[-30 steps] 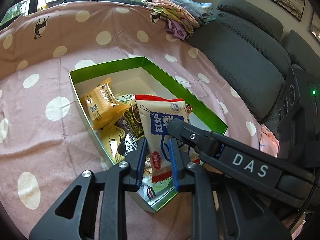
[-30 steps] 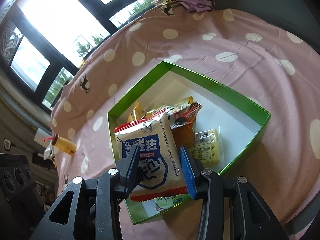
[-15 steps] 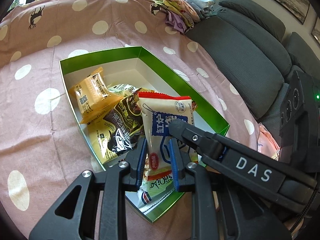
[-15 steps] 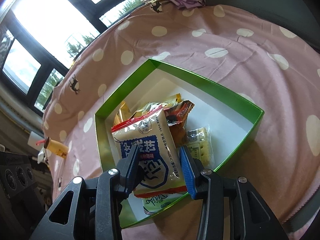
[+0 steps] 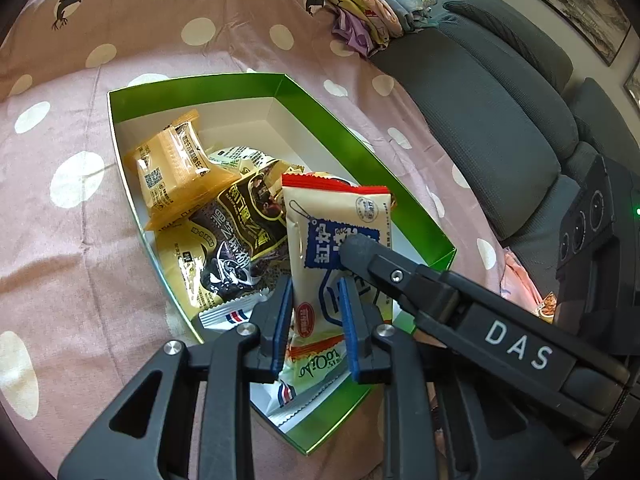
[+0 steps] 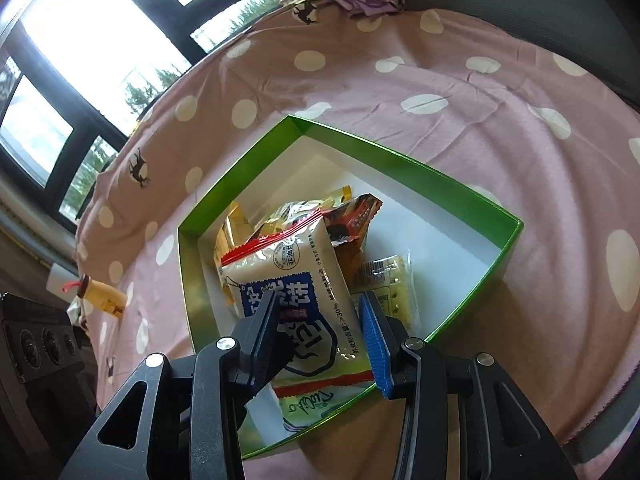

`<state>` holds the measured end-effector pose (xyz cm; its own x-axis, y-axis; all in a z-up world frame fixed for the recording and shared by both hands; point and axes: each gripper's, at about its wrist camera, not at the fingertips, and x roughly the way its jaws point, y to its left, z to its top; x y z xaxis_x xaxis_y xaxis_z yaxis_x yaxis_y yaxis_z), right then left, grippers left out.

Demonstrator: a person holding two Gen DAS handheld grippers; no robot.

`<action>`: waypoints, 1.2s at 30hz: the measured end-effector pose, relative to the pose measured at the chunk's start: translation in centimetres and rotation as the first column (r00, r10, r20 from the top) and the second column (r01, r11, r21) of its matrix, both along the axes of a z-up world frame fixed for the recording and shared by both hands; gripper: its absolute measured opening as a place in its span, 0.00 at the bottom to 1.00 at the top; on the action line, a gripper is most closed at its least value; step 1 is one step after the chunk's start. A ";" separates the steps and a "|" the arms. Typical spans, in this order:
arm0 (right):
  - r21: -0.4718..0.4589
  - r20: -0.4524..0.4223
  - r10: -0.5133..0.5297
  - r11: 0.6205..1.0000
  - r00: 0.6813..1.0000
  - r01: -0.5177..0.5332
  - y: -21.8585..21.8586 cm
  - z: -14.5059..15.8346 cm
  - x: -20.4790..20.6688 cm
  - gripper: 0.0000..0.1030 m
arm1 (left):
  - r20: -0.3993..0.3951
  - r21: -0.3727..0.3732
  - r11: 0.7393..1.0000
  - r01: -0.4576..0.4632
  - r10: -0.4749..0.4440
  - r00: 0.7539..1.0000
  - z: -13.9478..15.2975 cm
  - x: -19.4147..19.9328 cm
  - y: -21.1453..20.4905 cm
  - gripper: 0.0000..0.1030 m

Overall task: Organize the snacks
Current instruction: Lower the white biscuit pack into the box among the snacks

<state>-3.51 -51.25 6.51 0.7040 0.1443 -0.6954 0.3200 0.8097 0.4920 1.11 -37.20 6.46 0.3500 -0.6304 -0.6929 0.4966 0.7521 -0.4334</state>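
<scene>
- Biscuit packet point(image 5: 340, 240), cream-coloured with a red serrated top edge and a blue printed panel, stands upright above the near end of the green box point(image 5: 360, 152); in the right wrist view the same biscuit packet point(image 6: 304, 292) rises above the other snacks.
- Left gripper point(image 5: 314, 320) has its blue-padded fingers narrowly parted, with the lower part of the packet between them; the pads press on its sides.
- Right gripper point(image 6: 320, 328) stands somewhat wider, its blue pads on either side of the packet's printed face, closed on it. One of its black fingers, marked "DAS", crosses the left wrist view and touches the front of the packet.
- Green box point(image 6: 400, 160), with white inner walls, lies open on a pink polka-dot cloth point(image 5: 80, 240).
- Orange-yellow snack pack point(image 5: 172, 168) lies at the far left of the box; a dark brown and gold pack point(image 5: 240, 232) lies just beside it, partly overlapping.
- Red-brown wrapper point(image 6: 356, 216) shows behind the held packet, and a clear cracker pack point(image 6: 384, 284) lies on the box floor to its right.
- Folded clothes point(image 5: 360, 12) are stacked at the far edge of the cloth, next to a grey sofa point(image 5: 500, 100).
- Windows point(image 6: 80, 60) fill the upper left of the right wrist view.
</scene>
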 end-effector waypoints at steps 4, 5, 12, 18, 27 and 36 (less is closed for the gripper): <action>0.002 -0.002 0.000 1.000 1.000 0.000 -0.1 0.0 0.1 0.43 | -0.007 -0.001 1.000 0.000 0.000 1.000 0.0 0.1 0.1 0.21; 0.002 -0.002 0.000 1.000 1.000 0.000 -0.1 -0.1 0.1 0.43 | -0.008 -0.001 1.000 0.000 0.000 1.000 -0.1 0.1 0.2 0.21; -0.002 -0.006 -0.011 1.000 1.000 0.011 -0.2 -0.2 0.1 0.43 | -0.018 0.009 1.000 -0.011 0.012 1.000 -0.1 0.3 0.2 0.24; 0.000 -0.007 -0.012 1.000 1.000 0.012 -0.2 -0.2 0.1 0.43 | -0.027 0.009 1.000 -0.012 0.012 1.000 -0.2 0.3 0.3 0.24; 0.006 -0.005 -0.014 1.000 1.000 0.014 -0.2 -0.2 0.0 0.43 | -0.034 0.010 1.000 -0.016 0.016 0.999 -0.2 0.4 0.2 0.25; 0.008 -0.003 -0.020 1.000 1.000 0.020 -0.2 -0.1 -0.1 0.43 | -0.029 0.009 0.999 -0.031 0.031 0.999 -0.2 0.2 0.3 0.27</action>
<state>-3.56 -51.46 6.38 0.7047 0.1356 -0.6964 0.3378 0.7991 0.4973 1.34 -36.90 6.26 0.3488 -0.6134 -0.7086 0.4600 0.7708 -0.4408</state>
